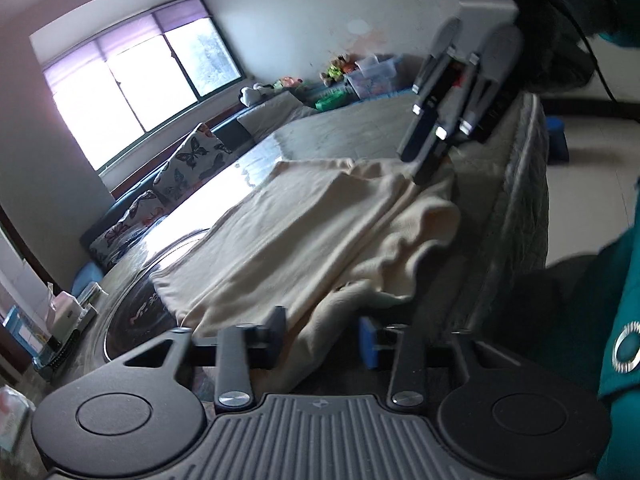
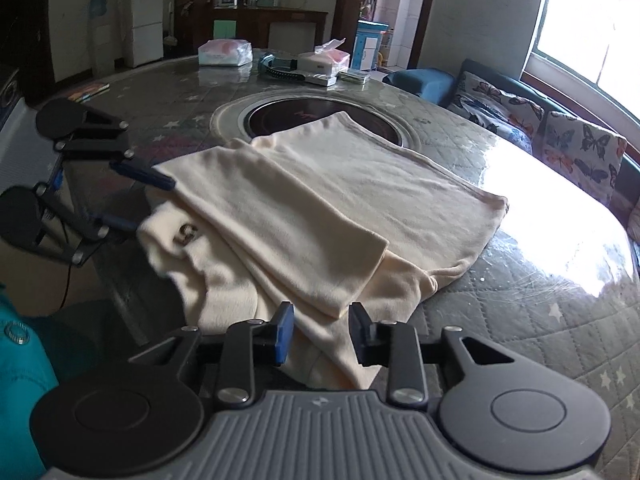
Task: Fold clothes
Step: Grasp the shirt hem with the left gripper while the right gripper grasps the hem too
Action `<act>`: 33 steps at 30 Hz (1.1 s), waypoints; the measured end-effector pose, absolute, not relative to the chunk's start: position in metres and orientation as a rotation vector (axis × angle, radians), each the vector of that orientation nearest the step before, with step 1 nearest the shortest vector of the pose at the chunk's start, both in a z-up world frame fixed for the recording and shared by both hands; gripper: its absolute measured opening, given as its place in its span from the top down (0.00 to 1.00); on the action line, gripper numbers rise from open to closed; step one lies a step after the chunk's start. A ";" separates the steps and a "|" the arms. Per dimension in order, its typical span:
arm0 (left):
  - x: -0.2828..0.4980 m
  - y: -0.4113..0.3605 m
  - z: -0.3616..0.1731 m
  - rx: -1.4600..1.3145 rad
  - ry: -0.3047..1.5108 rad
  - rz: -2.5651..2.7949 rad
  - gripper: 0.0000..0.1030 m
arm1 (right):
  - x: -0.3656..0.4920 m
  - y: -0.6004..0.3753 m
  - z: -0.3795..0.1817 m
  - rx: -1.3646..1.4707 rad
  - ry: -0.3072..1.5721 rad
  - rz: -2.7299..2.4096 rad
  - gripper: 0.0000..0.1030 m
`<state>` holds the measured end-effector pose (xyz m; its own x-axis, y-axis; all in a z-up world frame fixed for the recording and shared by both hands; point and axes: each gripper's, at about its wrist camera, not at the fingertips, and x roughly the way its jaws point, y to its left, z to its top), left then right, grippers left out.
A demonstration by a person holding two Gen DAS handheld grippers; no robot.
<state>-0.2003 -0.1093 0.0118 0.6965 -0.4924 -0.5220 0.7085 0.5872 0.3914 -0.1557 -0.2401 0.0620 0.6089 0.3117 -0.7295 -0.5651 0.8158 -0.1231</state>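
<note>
Cream garment (image 2: 320,216) half-folded on round quilted table (image 2: 520,320), both grippers at its near edge.

Garment lies at table centre, its far end over the dark inset hotplate (image 2: 288,118); one flap is folded across the top, bunched cloth hangs off the near edge. Right gripper (image 2: 320,338) has jaws parted, cloth lying between the pads, not pinched. Left gripper (image 1: 324,334) sits at the garment's left side, jaws apart with cloth between; whether the pads press it I cannot tell. Far side of table: tissue box (image 2: 324,60), plastic-wrapped pack (image 2: 226,53), small blue item (image 2: 276,65). Butterfly cushions (image 2: 560,140) on the sofa at right, under a bright window (image 2: 592,20). Teal sleeve (image 2: 24,380) near left.
</note>
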 end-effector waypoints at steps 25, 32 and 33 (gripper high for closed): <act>-0.139 -0.085 0.036 0.276 0.522 -0.659 0.79 | -0.141 -0.220 0.046 -0.394 0.664 0.614 0.87; -0.166 -0.075 0.030 0.384 0.483 -0.635 0.62 | -0.131 -0.229 0.055 -0.292 0.668 0.590 0.90; -0.169 -0.076 0.027 0.410 0.478 -0.633 0.60 | -0.131 -0.229 0.056 -0.288 0.665 0.586 0.90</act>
<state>-0.1691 -0.0760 0.0273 0.7055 -0.4610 -0.5383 0.6441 0.7339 0.2156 -0.1306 -0.2294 0.0561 0.6347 0.4160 -0.6512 -0.5942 0.8015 -0.0671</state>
